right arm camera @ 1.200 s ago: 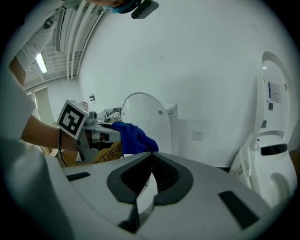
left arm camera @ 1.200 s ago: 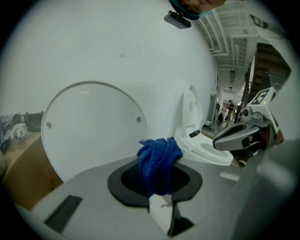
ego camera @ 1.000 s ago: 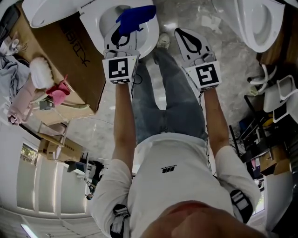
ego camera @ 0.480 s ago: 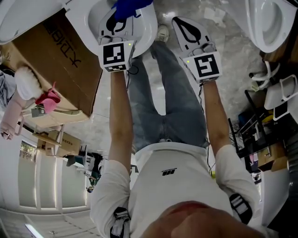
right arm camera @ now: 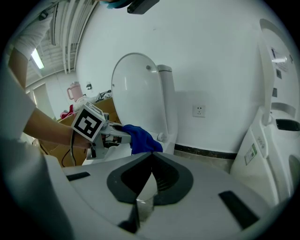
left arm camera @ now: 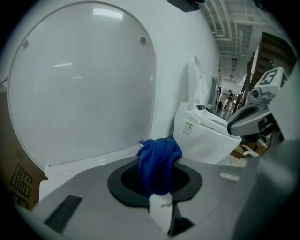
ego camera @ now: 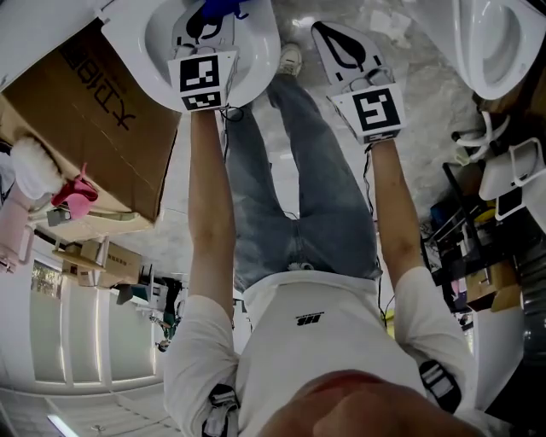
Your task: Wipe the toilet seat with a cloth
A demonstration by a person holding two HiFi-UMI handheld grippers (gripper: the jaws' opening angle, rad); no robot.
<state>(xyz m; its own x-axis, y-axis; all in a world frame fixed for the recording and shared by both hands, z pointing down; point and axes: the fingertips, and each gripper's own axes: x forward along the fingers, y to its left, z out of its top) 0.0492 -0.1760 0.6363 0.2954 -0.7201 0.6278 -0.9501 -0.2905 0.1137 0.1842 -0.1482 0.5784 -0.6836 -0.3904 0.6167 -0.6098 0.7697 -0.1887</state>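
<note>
A blue cloth (ego camera: 223,7) is bunched in my left gripper (ego camera: 207,15), which is shut on it over the white toilet's seat rim (ego camera: 260,60). In the left gripper view the cloth (left arm camera: 158,161) hangs from the gripper (left arm camera: 157,152) just above the seat (left arm camera: 89,164), with the raised lid (left arm camera: 84,84) behind. My right gripper (ego camera: 331,34) is shut and holds nothing, hovering above the floor to the right of the bowl. In the right gripper view, past its closed tips (right arm camera: 151,155), I see the cloth (right arm camera: 140,138) and the upright lid (right arm camera: 140,89).
A cardboard box (ego camera: 94,111) stands left of the toilet. A second toilet (ego camera: 490,43) sits at the top right, with metal racks (ego camera: 503,171) below it. The person's legs (ego camera: 307,171) and a shoe (ego camera: 292,60) are between the two grippers.
My left gripper has carried the cloth farther forward over the bowl, toward the top of the head view. The right gripper has barely shifted.
</note>
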